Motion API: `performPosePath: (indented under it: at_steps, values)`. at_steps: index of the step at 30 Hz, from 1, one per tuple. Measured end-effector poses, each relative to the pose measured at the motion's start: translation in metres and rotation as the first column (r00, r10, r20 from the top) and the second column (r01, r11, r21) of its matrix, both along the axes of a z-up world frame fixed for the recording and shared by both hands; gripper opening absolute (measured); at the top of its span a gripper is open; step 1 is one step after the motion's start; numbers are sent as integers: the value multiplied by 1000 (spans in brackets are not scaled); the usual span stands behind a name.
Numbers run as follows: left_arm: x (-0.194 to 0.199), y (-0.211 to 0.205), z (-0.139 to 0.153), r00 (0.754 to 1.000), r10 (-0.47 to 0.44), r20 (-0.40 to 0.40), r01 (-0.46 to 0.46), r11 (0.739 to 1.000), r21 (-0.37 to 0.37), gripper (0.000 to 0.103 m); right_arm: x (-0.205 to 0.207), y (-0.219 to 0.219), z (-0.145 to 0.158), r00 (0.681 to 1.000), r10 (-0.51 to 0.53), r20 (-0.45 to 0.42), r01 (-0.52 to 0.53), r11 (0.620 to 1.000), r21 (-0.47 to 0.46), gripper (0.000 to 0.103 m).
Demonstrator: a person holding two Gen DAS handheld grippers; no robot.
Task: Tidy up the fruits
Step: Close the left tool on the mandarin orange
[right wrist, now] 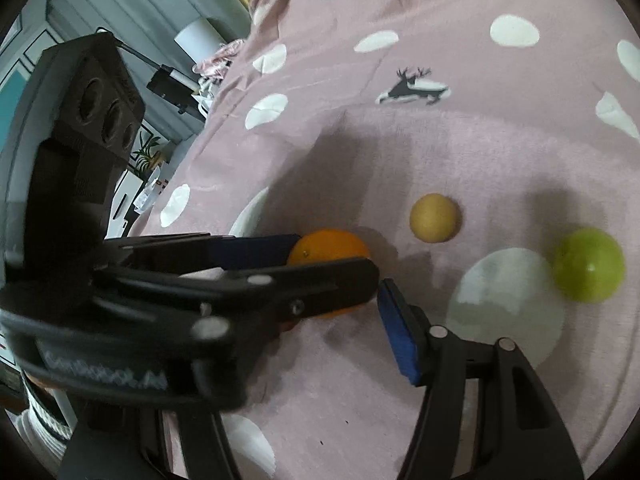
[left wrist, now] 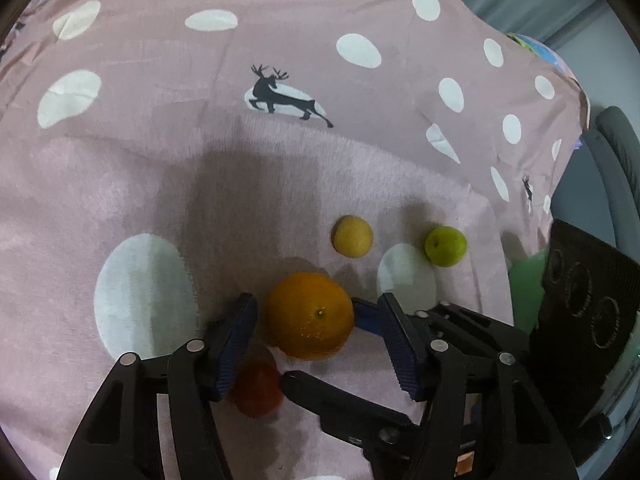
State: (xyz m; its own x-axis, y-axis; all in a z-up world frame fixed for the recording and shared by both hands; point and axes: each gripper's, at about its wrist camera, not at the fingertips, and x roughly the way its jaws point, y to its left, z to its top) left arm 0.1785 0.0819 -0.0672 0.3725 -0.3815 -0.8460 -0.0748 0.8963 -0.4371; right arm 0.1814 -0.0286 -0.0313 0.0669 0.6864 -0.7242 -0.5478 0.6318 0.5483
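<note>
A pink cloth (left wrist: 280, 180) printed with white ovals and small dark deer covers the surface; whether a bed or a worktop lies under it cannot be told. The cloth is lightly creased, and broad shadows fall across its middle. Four fruits lie on it. An orange (left wrist: 310, 316) sits nearest, a red fruit (left wrist: 258, 390) just beside it on the near side, partly hidden by the fingers. Farther off lie a small yellow fruit (left wrist: 353, 236) and a green fruit (left wrist: 445, 246), apart from each other, the green one at the edge of a white oval.

The left hand-held gripper (left wrist: 316, 320) points down at the orange, its blue pads on either side of it. The jaws are spread; the left pad stands just clear of the peel, and whether the right pad touches cannot be told.

The right hand-held gripper (right wrist: 340, 312) comes in low from the right, its jaws spread too. In its own view the left tool crosses in front and hides its left finger; the right pad (right wrist: 396, 332) hangs free above bare cloth, gripping nothing. The orange (right wrist: 330, 250) shows behind the left tool's finger.

Beyond the cloth's edge the room is dim: grey curtains (right wrist: 120, 4), a white cylinder (right wrist: 196, 38), a black lamp-like arm, a grey chair back (left wrist: 618, 160) and some green plastic (left wrist: 526, 292).
</note>
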Motion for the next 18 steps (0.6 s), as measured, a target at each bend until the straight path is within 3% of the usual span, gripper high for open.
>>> performPosePath:
  at_steps: [3, 5, 11, 18]
  values:
    - [0, 4, -4, 1000, 7, -14, -8, 1000, -6, 49, 3, 4, -3, 1000, 0, -20, 0, 1000, -4, 51]
    - [-1, 7, -3, 1000, 12, -9, -12, 1000, -12, 48, 5, 4, -4, 1000, -2, -9, 2, 1000, -14, 46]
    - [-6, 8, 1, 1000, 12, 7, -12, 1000, -18, 47, 2, 3, -1, 1000, -1, -2, 1, 1000, -12, 45]
    - [-31, -2, 28, 996, -12, 83, 13, 1000, -7, 47, -18, -12, 26, 998, -4, 70, 4, 1000, 3, 45]
